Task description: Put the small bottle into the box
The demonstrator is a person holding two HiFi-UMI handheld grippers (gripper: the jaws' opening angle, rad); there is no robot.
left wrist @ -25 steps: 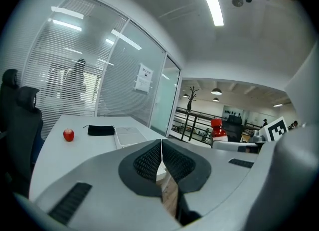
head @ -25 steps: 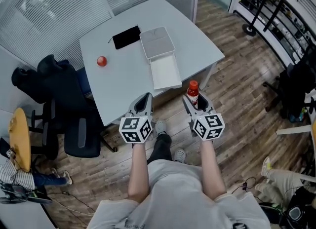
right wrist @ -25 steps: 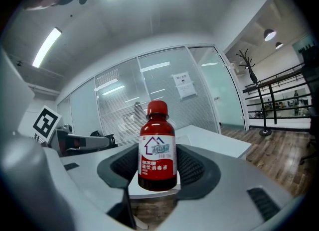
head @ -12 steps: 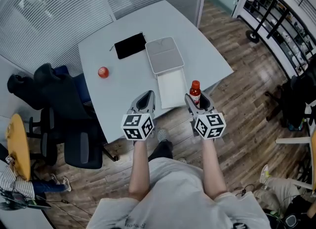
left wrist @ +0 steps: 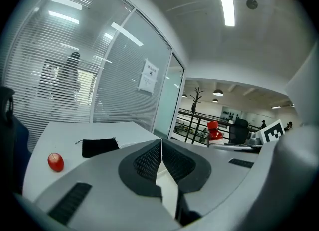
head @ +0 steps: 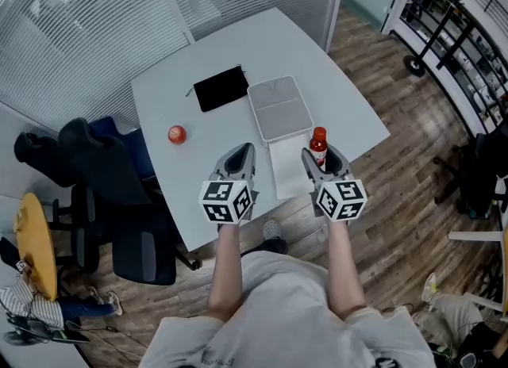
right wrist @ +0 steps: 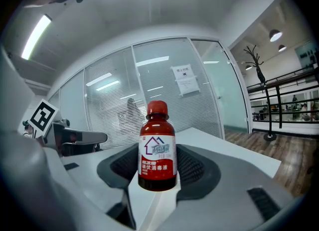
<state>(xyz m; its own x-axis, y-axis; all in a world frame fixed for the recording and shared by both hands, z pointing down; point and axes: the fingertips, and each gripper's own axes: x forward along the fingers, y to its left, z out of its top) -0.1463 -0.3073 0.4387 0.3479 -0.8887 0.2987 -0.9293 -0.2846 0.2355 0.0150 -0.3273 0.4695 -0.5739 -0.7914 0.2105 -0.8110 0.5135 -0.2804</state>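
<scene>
Pads (right wrist: 193, 168) of ribbed black rubber line the pale grey plastic jaws of the right gripper (head: 320, 160), and they are closed part way on the small bottle (right wrist: 157, 148), pinching it upright at its lower body. The bottle is a dark red-brown cylinder with rounded shoulders, a ridged red screw cap and a glossy red-and-white label. The left gripper (left wrist: 161, 148) has its jaws pressed fully together, with nothing between them.

Ahead of both grippers, in the gap between them, lies the box (head: 278, 109): smooth, white and rectangular with rounded corners. It is open, with its shallow tray running back between the two grippers and its lid flat on the table (head: 333, 81) beyond. The bottle hangs just right of the tray. Forward and left of the left gripper sit a flat black fabric pouch (head: 221, 88) and, nearer, a small shiny red round thing (head: 176, 134), well apart from the box.

A second ago the held bottle was over the wooden floor, just off the table's near edge, and the tray lay ahead of the grippers. Now both grippers reach over that edge and flank the tray. The grip on the bottle looks unchanged.

Counted: two grippers, one bottle, one box, one pouch, one red round thing.
</scene>
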